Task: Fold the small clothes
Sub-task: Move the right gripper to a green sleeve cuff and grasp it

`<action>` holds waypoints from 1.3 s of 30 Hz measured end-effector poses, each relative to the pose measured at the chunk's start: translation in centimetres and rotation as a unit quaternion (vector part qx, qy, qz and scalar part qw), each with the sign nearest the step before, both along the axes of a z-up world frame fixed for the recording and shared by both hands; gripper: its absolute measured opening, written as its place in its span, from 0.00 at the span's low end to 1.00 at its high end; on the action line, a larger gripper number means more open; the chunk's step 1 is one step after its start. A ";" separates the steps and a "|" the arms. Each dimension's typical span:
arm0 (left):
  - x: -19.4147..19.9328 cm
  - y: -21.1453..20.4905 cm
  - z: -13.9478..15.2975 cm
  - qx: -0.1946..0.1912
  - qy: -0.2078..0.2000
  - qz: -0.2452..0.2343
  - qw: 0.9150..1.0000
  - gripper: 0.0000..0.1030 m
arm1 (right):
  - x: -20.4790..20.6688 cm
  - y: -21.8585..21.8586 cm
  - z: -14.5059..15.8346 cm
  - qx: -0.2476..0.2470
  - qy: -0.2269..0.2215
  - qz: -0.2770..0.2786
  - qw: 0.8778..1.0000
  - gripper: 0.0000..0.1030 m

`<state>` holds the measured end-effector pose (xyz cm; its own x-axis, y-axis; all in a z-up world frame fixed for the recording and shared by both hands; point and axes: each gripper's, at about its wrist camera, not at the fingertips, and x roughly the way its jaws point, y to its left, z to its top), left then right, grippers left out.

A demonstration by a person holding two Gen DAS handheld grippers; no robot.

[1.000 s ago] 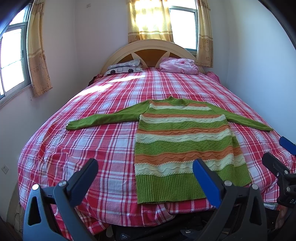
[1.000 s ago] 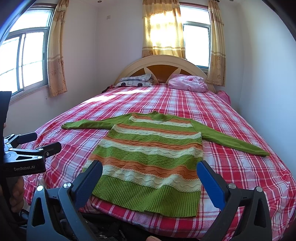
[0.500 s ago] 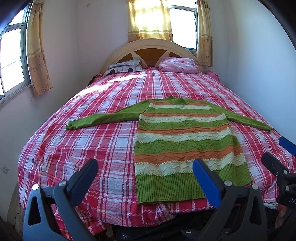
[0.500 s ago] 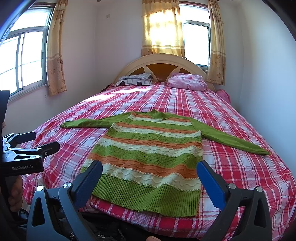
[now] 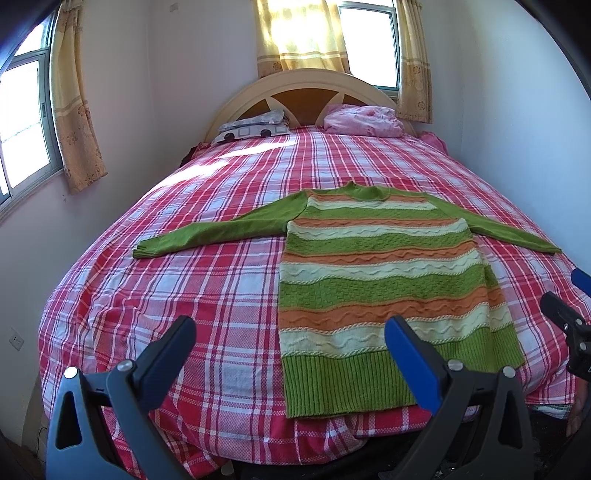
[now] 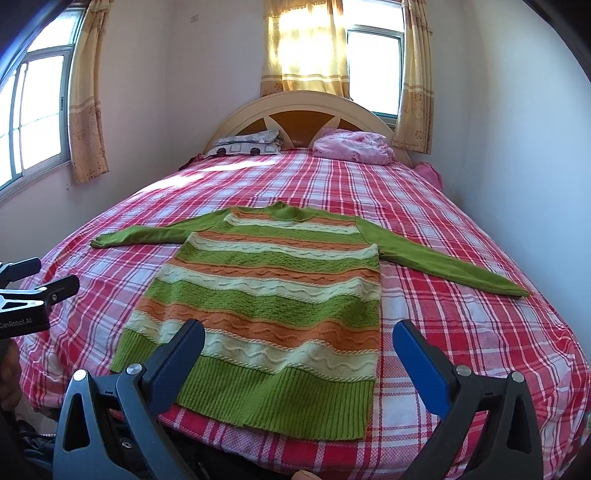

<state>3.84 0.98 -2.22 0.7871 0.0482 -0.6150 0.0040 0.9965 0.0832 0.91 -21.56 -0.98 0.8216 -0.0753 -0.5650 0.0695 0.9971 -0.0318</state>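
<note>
On the bed [image 5: 221,295], both grippers, left [image 5: 288,343] and right [image 6: 297,343], are waiting wide open and empty, so each should be pinching a sleeve cuff of the flat sweater [image 6: 273,291] first.

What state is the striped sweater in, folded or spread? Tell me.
Spread. The sweater lies flat on the plaid bed, both sleeves stretched out sideways, hem toward the cameras, no fold visible. Both grippers hang open, short of it.

plaid bed [image 5: 207,288], pink pillow [image 5: 364,120], curtains [image 5: 303,35]
</note>
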 end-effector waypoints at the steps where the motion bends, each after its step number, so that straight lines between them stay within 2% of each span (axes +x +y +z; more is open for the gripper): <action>1: 0.5 0.0 -0.2 0.003 0.001 0.002 1.000 1.00 | 0.5 -0.5 -0.4 -0.001 0.006 -0.007 1.000 0.99; 11: 6.2 -1.3 -1.9 0.029 0.019 0.005 0.999 1.00 | 5.5 -6.3 -3.7 -0.013 0.057 -0.064 0.996 0.99; 16: 9.3 -2.9 -2.4 0.049 0.016 -0.001 0.999 1.00 | 8.0 -10.7 -5.3 -0.017 0.079 -0.106 0.991 0.99; 24: 14.2 -5.8 -3.5 0.050 0.033 -0.021 0.998 1.00 | 10.7 -17.8 -6.7 -0.013 0.095 -0.163 0.982 0.99; 30: 17.4 -8.4 -4.3 0.064 0.019 -0.025 0.997 1.00 | 12.0 -24.5 -7.2 0.035 0.086 -0.213 0.973 0.99; 39: 22.1 -10.4 -6.6 0.078 0.026 -0.015 0.997 1.00 | 12.6 -34.7 -8.4 0.095 0.077 -0.302 0.945 0.99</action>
